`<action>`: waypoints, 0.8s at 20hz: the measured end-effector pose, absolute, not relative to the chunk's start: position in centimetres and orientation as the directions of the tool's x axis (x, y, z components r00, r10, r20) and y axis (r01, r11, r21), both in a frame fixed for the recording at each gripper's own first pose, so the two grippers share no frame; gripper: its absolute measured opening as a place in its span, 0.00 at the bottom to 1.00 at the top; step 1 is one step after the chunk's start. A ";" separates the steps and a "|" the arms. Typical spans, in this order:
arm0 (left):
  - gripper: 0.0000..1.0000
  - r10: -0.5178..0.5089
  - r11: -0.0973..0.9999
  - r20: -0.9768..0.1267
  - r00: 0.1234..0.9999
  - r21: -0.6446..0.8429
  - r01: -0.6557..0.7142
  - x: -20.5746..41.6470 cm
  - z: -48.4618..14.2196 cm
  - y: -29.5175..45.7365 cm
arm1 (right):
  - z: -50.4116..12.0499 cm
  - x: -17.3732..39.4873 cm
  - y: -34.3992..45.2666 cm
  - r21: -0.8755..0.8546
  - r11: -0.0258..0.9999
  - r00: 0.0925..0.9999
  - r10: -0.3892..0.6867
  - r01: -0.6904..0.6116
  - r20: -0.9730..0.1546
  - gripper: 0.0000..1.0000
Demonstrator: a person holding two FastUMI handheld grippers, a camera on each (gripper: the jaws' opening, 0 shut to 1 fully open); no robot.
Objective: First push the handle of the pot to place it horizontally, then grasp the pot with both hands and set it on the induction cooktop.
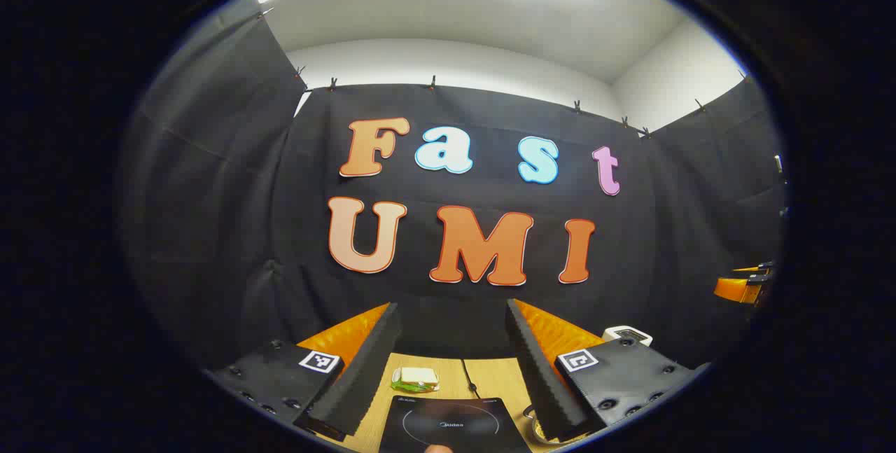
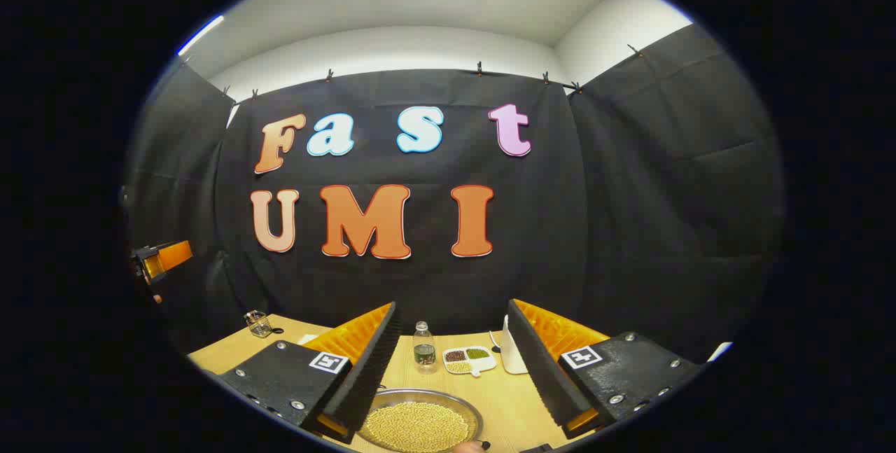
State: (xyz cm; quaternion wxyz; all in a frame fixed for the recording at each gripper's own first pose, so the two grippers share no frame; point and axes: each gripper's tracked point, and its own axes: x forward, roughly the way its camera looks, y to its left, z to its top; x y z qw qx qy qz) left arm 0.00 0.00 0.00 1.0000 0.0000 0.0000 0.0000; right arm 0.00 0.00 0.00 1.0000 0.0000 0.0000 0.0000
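Observation:
In the right gripper view a round metal pot (image 2: 418,423) full of yellow grains sits on the wooden table, low between my fingers. A small dark piece (image 2: 483,444) shows at its near rim; whether it is the handle is unclear. My right gripper (image 2: 452,307) is open above the pot and holds nothing. In the left gripper view the black induction cooktop (image 1: 448,425) lies flat on the table below my left gripper (image 1: 451,309), which is open too. A curved bit of metal (image 1: 533,426) peeks out beside the left gripper's right finger.
Behind the cooktop lie a white and green sponge (image 1: 415,378) and a thin cable (image 1: 467,374); a white device (image 1: 628,334) stands to the right. Beyond the pot stand a small bottle (image 2: 423,346), a white divided dish (image 2: 469,358), a white object (image 2: 511,355) and a glass jar (image 2: 259,323).

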 end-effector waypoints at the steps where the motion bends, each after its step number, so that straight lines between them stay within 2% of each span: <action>1: 0.98 -0.005 1.000 -0.005 1.000 0.003 0.005 0.0 0.0 -0.1 | 0.1 -0.1 0.0 0.001 1.000 1.000 0.001 -0.001 0.002 0.95; 16: 0.98 -0.003 1.000 0.003 1.000 0.018 0.003 -1.7 1.5 0.0 | 0.5 -1.4 0.7 -0.008 1.000 1.000 0.026 -0.026 -0.011 0.95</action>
